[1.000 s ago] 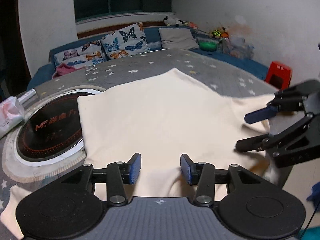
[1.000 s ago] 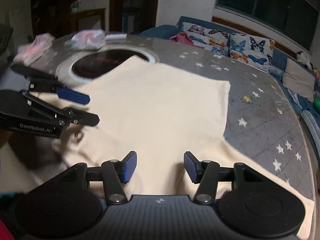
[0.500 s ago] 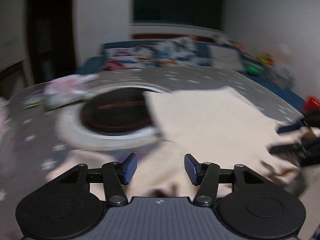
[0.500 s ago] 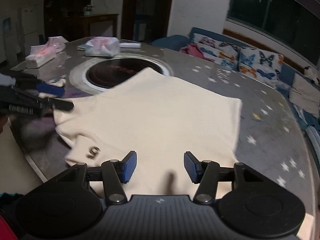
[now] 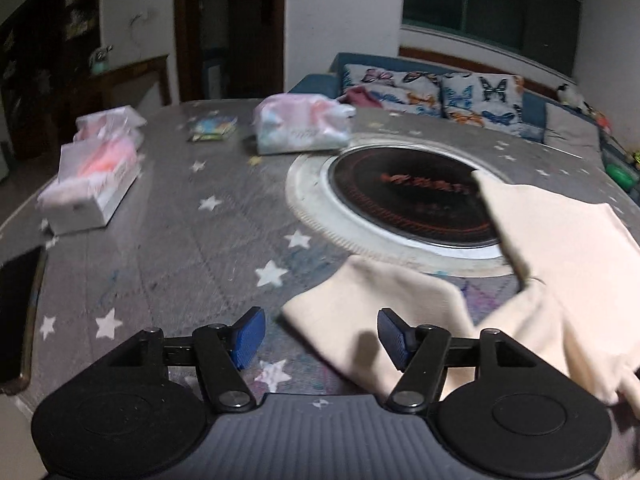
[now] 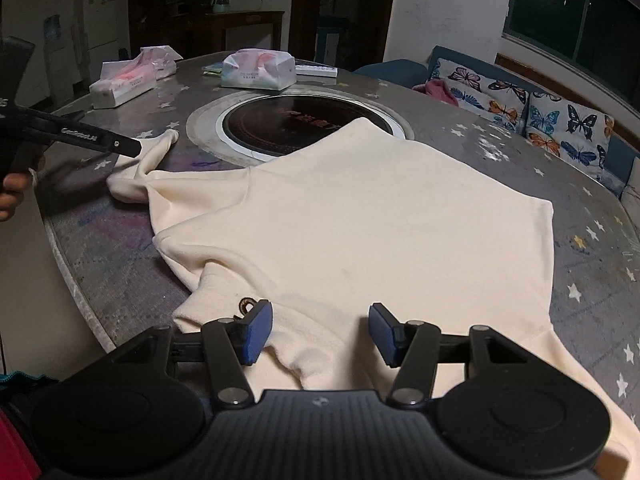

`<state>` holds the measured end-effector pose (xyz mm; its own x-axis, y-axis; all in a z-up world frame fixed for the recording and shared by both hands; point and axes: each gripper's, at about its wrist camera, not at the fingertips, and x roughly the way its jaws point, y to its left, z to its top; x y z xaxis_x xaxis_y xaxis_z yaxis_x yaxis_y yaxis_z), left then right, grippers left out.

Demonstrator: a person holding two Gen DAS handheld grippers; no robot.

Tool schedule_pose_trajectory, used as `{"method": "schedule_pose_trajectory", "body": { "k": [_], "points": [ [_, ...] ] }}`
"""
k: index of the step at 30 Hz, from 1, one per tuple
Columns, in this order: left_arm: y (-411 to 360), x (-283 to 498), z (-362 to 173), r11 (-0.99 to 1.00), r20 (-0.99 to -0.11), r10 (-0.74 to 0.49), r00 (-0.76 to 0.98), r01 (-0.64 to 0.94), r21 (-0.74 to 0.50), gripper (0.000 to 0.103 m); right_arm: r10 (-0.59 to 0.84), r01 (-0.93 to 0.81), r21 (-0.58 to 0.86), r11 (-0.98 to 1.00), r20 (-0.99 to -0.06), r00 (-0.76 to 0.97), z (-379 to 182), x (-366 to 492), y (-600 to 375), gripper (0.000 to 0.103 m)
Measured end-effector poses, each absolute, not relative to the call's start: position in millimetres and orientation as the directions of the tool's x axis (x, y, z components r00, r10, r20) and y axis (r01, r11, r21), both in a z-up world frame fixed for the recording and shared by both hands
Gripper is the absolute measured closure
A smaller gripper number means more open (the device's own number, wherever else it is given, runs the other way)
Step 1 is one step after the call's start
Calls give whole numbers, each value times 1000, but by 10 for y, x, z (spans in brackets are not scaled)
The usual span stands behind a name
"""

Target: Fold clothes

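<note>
A cream shirt [image 6: 360, 220] lies spread on the round grey star-patterned table [image 6: 580, 280]. Its sleeve [image 5: 380, 304] stretches left in the left wrist view. My left gripper [image 5: 320, 336] is open, and the sleeve's end lies between its blue pads. In the right wrist view the left gripper [image 6: 136, 148] shows at the sleeve tip [image 6: 160, 148]. My right gripper [image 6: 318, 332] is open over the shirt's collar area near the table's front edge, next to a small brass ring [image 6: 246, 304].
A round black hotplate [image 5: 412, 200] with a white rim sits in the table's middle, partly under the shirt. Tissue packs [image 5: 92, 184] [image 5: 300, 128] lie at the far side. A dark phone [image 5: 16, 308] lies at the left edge. A sofa with butterfly cushions [image 6: 560, 124] stands behind.
My left gripper has swung left from over the shirt body to the sleeve end. My right gripper has drawn back a little toward the collar. Both stayed open.
</note>
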<state>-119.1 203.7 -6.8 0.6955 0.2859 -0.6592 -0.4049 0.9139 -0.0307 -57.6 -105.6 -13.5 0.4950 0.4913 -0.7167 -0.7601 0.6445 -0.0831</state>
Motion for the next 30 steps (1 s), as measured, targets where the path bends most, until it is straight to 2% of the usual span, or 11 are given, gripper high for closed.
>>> {"method": "schedule_pose_trajectory", "body": {
  "k": [3,4,5,7,9,16,18,25,30],
  "points": [
    [2068,-1163,-126,914,-660,279,697,-404,-40,51,487,-754,-82,651,-717,498,-140,-563,-1059,44],
    [2071,-1154,-136,916,-656,280,701,-400,-38,63,486,-754,-81,652,-718,498,-142,-558,-1057,44],
    [2065,-1147,-138,918,-650,280,706,-394,-33,68,486,-753,-80,654,-718,498,-144,-556,-1055,44],
    [2071,-1123,-141,919,-641,280,714,-392,-35,88,485,-751,-79,656,-718,499,-151,-554,-1046,44],
    [2099,-1111,-122,912,-637,279,719,-406,-59,94,483,-749,-80,658,-718,501,-153,-555,-1045,44],
    [2283,-1270,197,841,-499,436,749,-536,-71,95,480,-749,-87,657,-718,504,-152,-571,-1051,43],
    [2333,-1287,200,839,-487,446,751,-541,-65,95,481,-751,-89,654,-718,503,-154,-570,-1048,43],
    [2456,-1171,-152,820,-591,443,674,-572,-37,94,477,-747,-83,660,-721,502,-159,-552,-1056,39],
    [2469,-1163,-169,820,-604,451,657,-572,-10,81,478,-753,-93,652,-720,503,-133,-577,-1038,39]
  ]
}}
